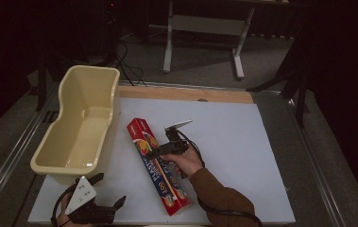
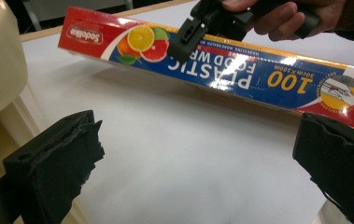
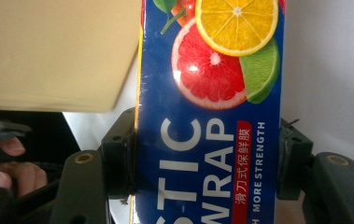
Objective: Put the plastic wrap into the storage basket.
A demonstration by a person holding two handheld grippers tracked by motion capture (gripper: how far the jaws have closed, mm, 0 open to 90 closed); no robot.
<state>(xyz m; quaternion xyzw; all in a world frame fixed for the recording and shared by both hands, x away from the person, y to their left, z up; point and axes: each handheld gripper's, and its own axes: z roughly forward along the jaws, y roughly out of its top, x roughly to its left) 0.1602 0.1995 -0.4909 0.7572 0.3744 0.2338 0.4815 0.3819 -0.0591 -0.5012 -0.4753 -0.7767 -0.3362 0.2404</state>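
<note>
Box of plastic food wrap (image 1: 157,165) lies lengthwise on the white sheet covering the counter (image 1: 242,142), running diagonally w/ one end near the tub and the other toward the person's edge. Box is blue w/ red ends and a yellow edge strip; in the left tool view the brand "Sodolike" reads in a red oval at one end, then a pic of orange, grapefruit and lime, then "PLASTIC FOOD WRAP" in white, "100" in yellow w/ "30cm x 100m" beside it, and a round inset drawing on the red end. In the right tool view the box (image 3: 209,116) shows "STIC WRAP" cut off at the frame, a red strip w/ Chinese characters, and "MORE STRENGTH" in small white caps. Right tool (image 1: 160,150) is clamped across the box's width around its upper-middle part, one pad on each long side, held by the person's right hand (image 1: 186,161) in a brown sleeve. Left tool (image 1: 108,191) sits at the near-left corner of the counter, jaws spread wide, nothing between them, well apart from the box. Cream plastic tub (image 1: 80,125) stands just left of the box.
</note>
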